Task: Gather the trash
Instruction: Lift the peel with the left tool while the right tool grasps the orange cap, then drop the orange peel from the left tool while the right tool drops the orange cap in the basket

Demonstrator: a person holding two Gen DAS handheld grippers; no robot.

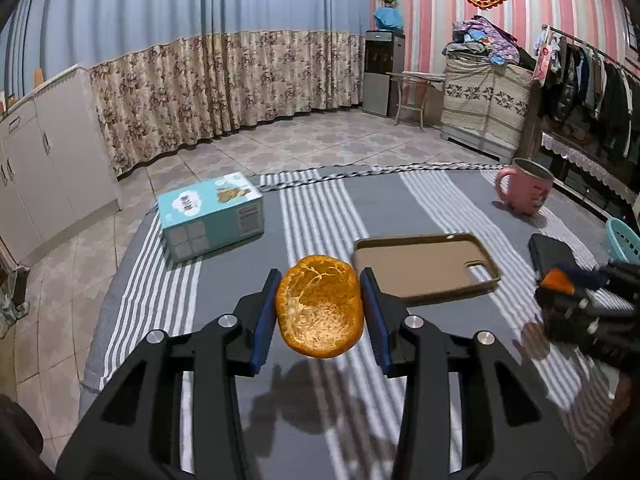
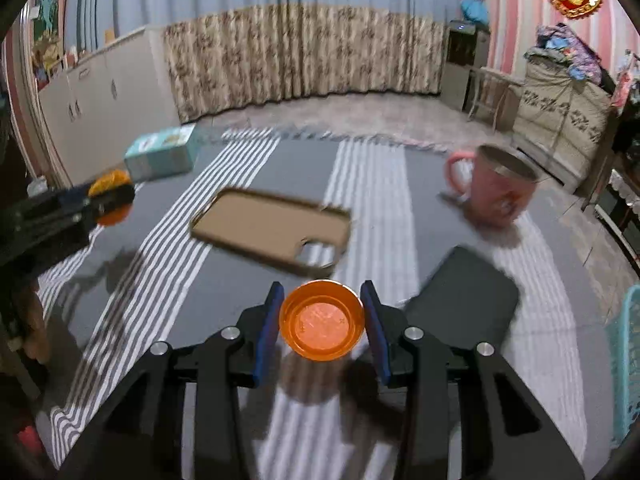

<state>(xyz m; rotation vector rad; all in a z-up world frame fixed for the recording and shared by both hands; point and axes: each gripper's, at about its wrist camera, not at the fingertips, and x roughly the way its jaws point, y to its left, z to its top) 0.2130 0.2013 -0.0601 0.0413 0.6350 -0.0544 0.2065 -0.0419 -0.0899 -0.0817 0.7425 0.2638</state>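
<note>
The left gripper (image 1: 319, 312) pinches an orange peel (image 1: 319, 307) between its blue pads, and the peel hangs a little above the striped cloth (image 1: 240, 408), where its shadow falls. The right gripper (image 2: 322, 322) pinches a small orange cap (image 2: 322, 321) in the same way, also lifted off the cloth. So both pieces of trash are already picked up, I judge, but neither is dropped anywhere yet.

Just beyond the grippers lies a brown phone case (image 1: 426, 270), open side up, and beside it to the right a dark flat object (image 2: 466, 300). At the right edge there is a turquoise basket (image 2: 626, 360); possibly it is the place for the trash, but I cannot be sure.

Farther away stand a light blue box (image 1: 210, 216) on the left and a pink mug (image 1: 524, 192) on the right. These do not look like trash, so what is left seems only the delivery.
</note>
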